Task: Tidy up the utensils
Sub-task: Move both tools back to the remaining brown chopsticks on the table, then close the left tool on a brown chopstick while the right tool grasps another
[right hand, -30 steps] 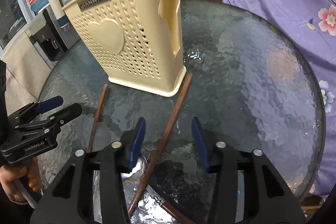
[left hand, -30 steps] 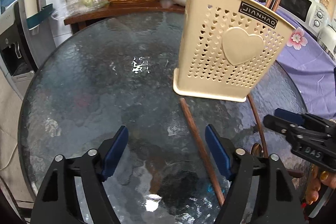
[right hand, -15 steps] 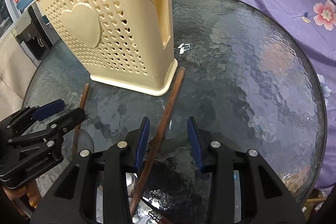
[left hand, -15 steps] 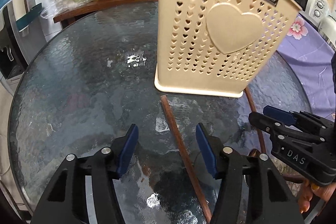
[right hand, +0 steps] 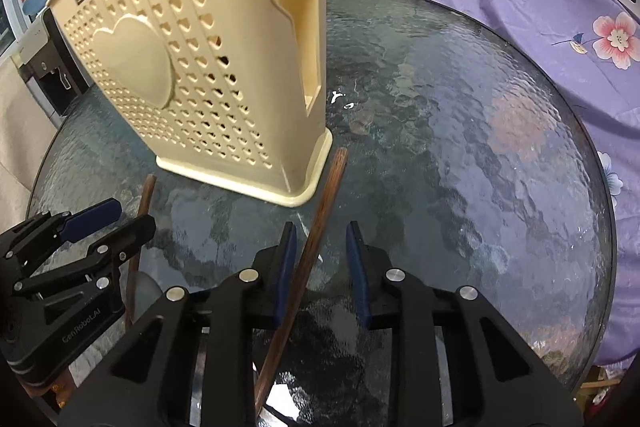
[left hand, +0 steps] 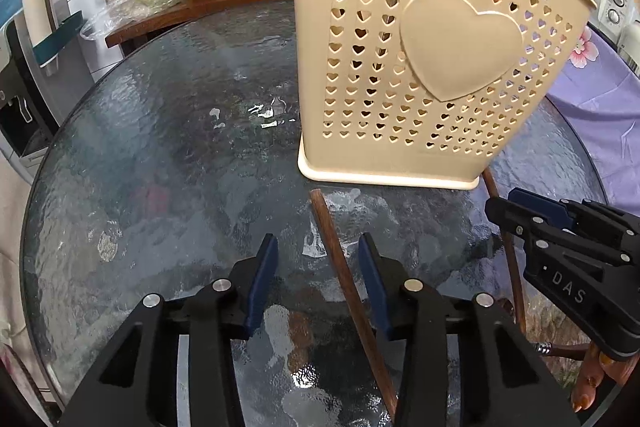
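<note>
Chopsticks lie lengthwise between each hand-held gripper's narrowing, not-yet-clamped jaws: one chopstick [left hand: 340, 259] inside the left hand-held gripper [left hand: 318, 277], the other chopstick [right hand: 320, 223] inside the right hand-held gripper [right hand: 320, 267], both pointing toward the holder [left hand: 420, 67].

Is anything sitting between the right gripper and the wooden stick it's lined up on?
Nothing visible. The wooden stick already lies on the glass table between the fingers of the right gripper, which has just been closing but isn't pressing on it yet. The beige utensil holder stands beyond the stick's far end.
</note>
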The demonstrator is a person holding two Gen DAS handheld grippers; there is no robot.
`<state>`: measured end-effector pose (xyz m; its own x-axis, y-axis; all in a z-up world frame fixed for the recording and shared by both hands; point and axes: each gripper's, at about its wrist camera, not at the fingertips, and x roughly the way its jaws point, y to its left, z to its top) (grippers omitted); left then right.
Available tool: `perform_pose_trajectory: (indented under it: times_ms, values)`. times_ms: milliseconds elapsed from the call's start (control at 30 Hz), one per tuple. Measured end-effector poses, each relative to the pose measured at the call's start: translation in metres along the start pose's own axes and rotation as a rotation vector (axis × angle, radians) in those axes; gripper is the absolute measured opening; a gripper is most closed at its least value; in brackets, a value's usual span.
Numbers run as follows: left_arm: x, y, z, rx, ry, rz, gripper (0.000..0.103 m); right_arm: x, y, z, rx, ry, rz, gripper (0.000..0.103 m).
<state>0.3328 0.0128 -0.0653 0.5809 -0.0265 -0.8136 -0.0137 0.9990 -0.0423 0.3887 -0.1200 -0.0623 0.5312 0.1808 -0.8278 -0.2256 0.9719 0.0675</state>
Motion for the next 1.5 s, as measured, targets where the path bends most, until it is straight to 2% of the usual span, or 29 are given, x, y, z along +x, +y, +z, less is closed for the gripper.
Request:
perform_pose_trajectory:
  times_ms: [133, 200, 300, 600, 1033, 1500]
  values:
    - [0.001, -0.003, 0.002, 0.004, -0.001, 0.008, 0.038, 0.004, 0.0, 0.006, 0.003, -0.003, -0.016, 0.024]
    - [0.002, -0.005, 0.002, 0.012, -0.002, 0.015, 0.037, 0.006, 0.0, 0.007, 0.008, -0.008, -0.026, 0.019]
    - [0.001, -0.006, 0.001, 0.012, -0.005, 0.021, 0.031, 0.006, 0.0, 0.007, 0.01, -0.013, -0.039, 0.012]
    - [-0.002, -0.011, -0.003, 0.021, -0.014, 0.026, 0.011, 0.007, -0.008, 0.005, 0.048, -0.031, -0.021, 0.01]
    - [-0.006, -0.004, -0.004, -0.021, -0.02, -0.043, 0.007, -0.005, -0.02, 0.001, 0.12, -0.053, 0.066, 0.009]
    - [-0.062, 0.005, 0.003, -0.047, -0.134, -0.123, 0.007, -0.051, -0.027, -0.005, 0.129, -0.139, 0.197, 0.008]
